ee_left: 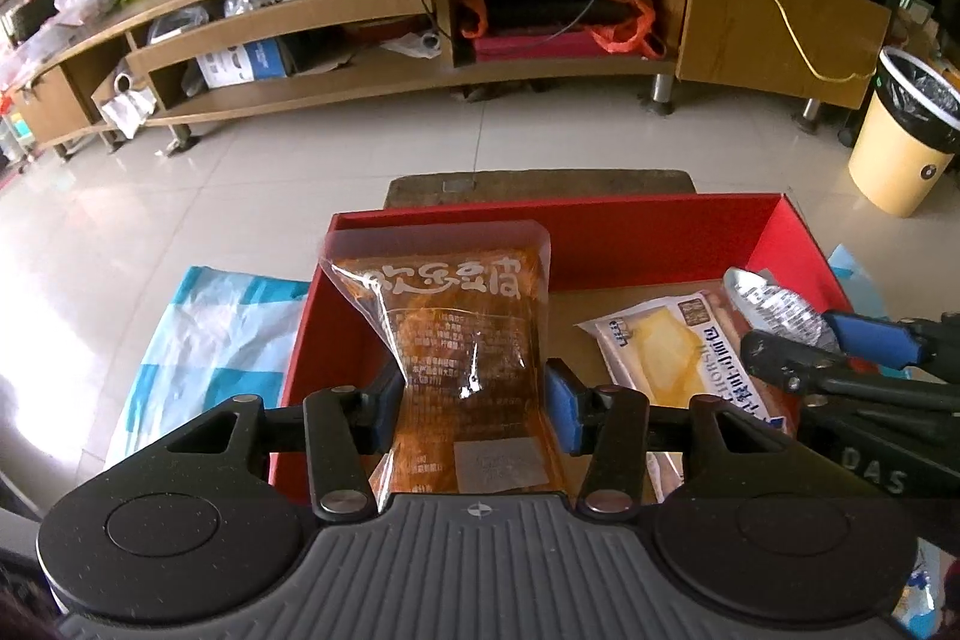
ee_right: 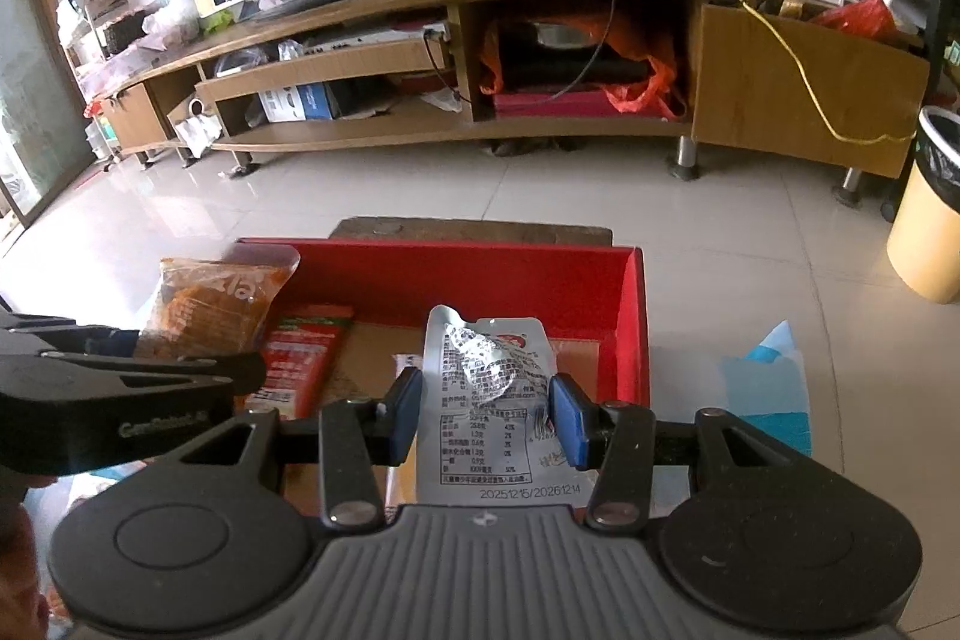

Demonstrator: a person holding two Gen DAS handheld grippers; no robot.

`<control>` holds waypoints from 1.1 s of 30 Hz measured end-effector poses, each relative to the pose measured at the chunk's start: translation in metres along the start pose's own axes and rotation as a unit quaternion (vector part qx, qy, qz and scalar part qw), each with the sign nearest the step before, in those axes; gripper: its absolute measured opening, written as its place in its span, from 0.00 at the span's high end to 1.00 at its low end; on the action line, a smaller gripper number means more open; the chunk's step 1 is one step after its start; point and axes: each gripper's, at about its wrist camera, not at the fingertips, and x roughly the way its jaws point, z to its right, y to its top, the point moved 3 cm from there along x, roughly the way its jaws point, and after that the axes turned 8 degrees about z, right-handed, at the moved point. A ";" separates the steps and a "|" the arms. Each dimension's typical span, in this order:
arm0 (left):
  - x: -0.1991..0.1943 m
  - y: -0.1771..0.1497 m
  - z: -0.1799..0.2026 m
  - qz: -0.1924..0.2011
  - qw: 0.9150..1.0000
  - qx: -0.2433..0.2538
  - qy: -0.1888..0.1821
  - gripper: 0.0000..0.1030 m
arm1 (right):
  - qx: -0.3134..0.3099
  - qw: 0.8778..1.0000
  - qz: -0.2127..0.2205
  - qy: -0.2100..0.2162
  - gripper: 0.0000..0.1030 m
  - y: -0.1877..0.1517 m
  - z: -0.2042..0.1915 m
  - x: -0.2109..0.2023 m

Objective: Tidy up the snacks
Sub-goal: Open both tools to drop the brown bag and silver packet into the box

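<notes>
My left fingers [ee_left: 413,403] are clamped on the orange snack pouch [ee_left: 462,340]: both blue pads press into its sides and pinch its waist. The pouch hangs over the left end of the red box [ee_left: 600,232], not yet resting on the box floor. My right fingers [ee_right: 567,415] are clamped on the silver-white sachet [ee_right: 492,400], printed side up, held over the right half of the red box.

Step in hand: delivery of two snacks into the red box, one per hand. Neither item has been set down, as I judge it.

Next move, as I judge it:
1. Lower each item to the cardboard-coloured floor of the red box.
2. Place the pouch in the free area at the left wall of the box, clear of the packets already inside.
3. Let go only once each item is supported from below; the pouch is soft and will slump if dropped.

Count, relative to the red box:
- Held above it: two items (one orange pouch, one silver-white sachet).
- Lying inside it: one white-and-yellow bread packet [ee_left: 678,358], right of the pouch; one red-orange packet [ee_right: 306,358], left of the sachet.
- Red box: one. It stands on a worktop with a blue-and-white cloth [ee_left: 210,334] showing at both its sides.
</notes>
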 end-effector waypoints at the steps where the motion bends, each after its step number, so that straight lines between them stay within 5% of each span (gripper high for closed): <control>1: 0.001 -0.001 0.000 -0.002 1.000 0.001 0.003 0.41 | 0.002 1.000 -0.003 -0.001 0.58 -0.002 0.001 0.004; 8: 0.000 -0.002 0.003 0.009 1.000 0.017 0.016 0.16 | 0.011 1.000 -0.016 -0.003 0.56 -0.008 0.007 0.017; 33: -0.060 -0.009 -0.020 0.034 0.999 -0.027 -0.008 0.16 | -0.008 1.000 0.023 0.005 0.53 0.000 -0.023 -0.052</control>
